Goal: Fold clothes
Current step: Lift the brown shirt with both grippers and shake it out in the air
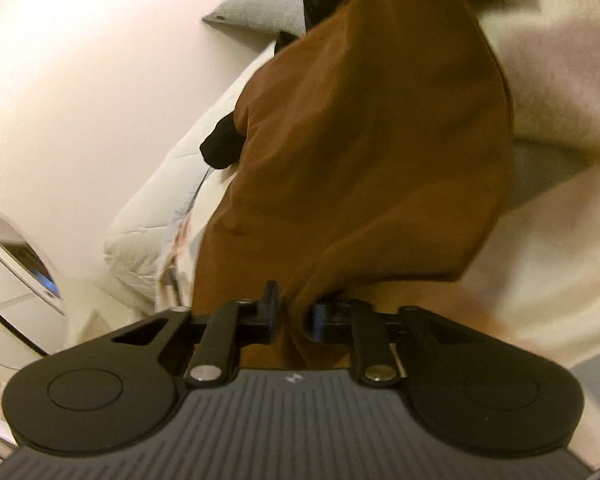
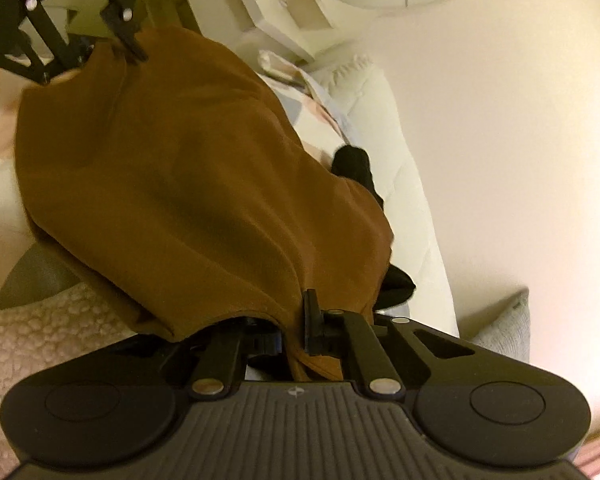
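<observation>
Two grippers share one brown garment (image 1: 363,152), the left gripper (image 1: 294,312) clamped on one bunched end and the right gripper (image 2: 296,328) pinching the opposite end, so its long axis hangs slack between them above the bed (image 2: 399,184).

Brown garment (image 1: 371,128), lifted, stretched, draping

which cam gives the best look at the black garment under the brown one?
Right wrist: the black garment shows in two patches past the brown cloth's edge, the second lower. Left wrist shows one small black lump beside the brown cloth, plus something dark at the top edge I can't identify.
</observation>
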### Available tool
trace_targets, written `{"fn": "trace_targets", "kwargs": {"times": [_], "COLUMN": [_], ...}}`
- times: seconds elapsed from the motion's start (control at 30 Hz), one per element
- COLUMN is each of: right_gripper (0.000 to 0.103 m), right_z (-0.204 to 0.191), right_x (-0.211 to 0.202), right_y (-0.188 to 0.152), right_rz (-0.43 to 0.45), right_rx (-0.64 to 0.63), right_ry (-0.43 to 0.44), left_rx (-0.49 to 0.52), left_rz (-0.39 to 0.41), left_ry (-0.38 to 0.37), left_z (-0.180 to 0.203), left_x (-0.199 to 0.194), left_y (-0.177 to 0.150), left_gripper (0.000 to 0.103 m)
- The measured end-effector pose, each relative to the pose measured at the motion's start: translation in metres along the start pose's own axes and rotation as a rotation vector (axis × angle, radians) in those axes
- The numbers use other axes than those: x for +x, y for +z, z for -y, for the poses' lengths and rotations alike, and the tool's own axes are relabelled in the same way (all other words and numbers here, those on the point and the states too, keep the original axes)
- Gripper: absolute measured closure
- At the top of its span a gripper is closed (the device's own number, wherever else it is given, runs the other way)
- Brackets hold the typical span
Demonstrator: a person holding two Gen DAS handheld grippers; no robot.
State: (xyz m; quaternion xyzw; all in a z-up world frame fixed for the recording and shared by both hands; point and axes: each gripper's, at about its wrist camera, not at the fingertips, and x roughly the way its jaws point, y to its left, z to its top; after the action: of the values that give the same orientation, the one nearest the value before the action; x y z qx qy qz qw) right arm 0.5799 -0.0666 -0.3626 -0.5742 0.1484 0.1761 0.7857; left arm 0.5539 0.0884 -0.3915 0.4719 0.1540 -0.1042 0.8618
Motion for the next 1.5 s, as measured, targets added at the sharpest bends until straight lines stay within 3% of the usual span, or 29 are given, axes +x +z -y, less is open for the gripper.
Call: {"fn": "trace_targets", "kwargs": {"times": [0.1, 0.2, 0.3, 0.43, 0.53, 0.6, 0.73, 0.8, 1.03, 1.2, 1.33, 1.37, 1.4, 1.47, 1.5], "right_gripper": [0.1, 0.101, 0.101, 0.101, 0.101, 0.101, 0.101, 0.101, 0.1, 0.1, 0.099, 0.087, 0.062, 0.032, 0.031], "right_z": [0.007, 0.024, 0.047, 0.085, 0.129, 0.159, 0.198, 0.199, 0.147, 0.086, 0.045, 0.04, 0.034, 0.015, 0.005], "right_x": [-0.004, -0.021, -0.041, -0.074, -0.11, -0.141, -0.227, -0.286, -0.479, -0.614, -0.712, -0.724, -0.736, -0.755, -0.764], "right_y": [0.005, 0.013, 0.023, 0.039, 0.046, 0.046, 0.032, 0.022, -0.021, -0.049, -0.068, -0.076, -0.084, -0.113, -0.127], "right_rz": [-0.02, -0.006, 0.013, 0.033, 0.038, 0.029, -0.028, -0.088, -0.332, -0.507, -0.666, -0.704, -0.744, -0.825, -0.867], "right_rx": [0.078, 0.14, 0.195, 0.266, 0.37, 0.44, 0.562, 0.6, 0.823, 1.031, 1.178, 1.219, 1.258, 1.318, 1.35], "right_ry": [0.023, 0.052, 0.052, -0.03, -0.097, -0.127, -0.129, -0.132, 0.003, -0.031, -0.037, -0.038, -0.043, -0.107, -0.138], "left_rx": [0.045, 0.073, 0.102, 0.122, 0.123, 0.124, 0.099, 0.1, 0.077, 0.108, 0.171, 0.206, 0.241, 0.314, 0.345], "left_rz": [-0.001, 0.035, 0.089, 0.182, 0.286, 0.363, 0.511, 0.588, 0.74, 0.87, 0.904, 0.876, 0.839, 0.734, 0.684], "left_ry": [-0.019, -0.002, 0.076, 0.225, 0.291, 0.304, 0.254, 0.205, -0.113, -0.308, -0.557, -0.643, -0.705, -0.816, -0.859], "left_z": [-0.007, -0.009, -0.057, -0.13, -0.179, -0.197, -0.205, -0.193, -0.116, -0.057, -0.008, 0.012, 0.031, 0.075, 0.095], "left_x": [-0.011, -0.032, -0.048, -0.066, -0.09, -0.113, -0.178, -0.222, -0.376, -0.491, -0.538, -0.539, -0.534, -0.528, -0.525], "left_y": [0.003, -0.017, -0.004, 0.026, 0.062, 0.087, 0.125, 0.135, 0.143, 0.148, 0.181, 0.195, 0.207, 0.222, 0.227], "left_gripper": [0.096, 0.096, 0.096, 0.096, 0.096, 0.096, 0.096, 0.096, 0.096, 0.096, 0.095, 0.093, 0.089, 0.083, 0.077]}}
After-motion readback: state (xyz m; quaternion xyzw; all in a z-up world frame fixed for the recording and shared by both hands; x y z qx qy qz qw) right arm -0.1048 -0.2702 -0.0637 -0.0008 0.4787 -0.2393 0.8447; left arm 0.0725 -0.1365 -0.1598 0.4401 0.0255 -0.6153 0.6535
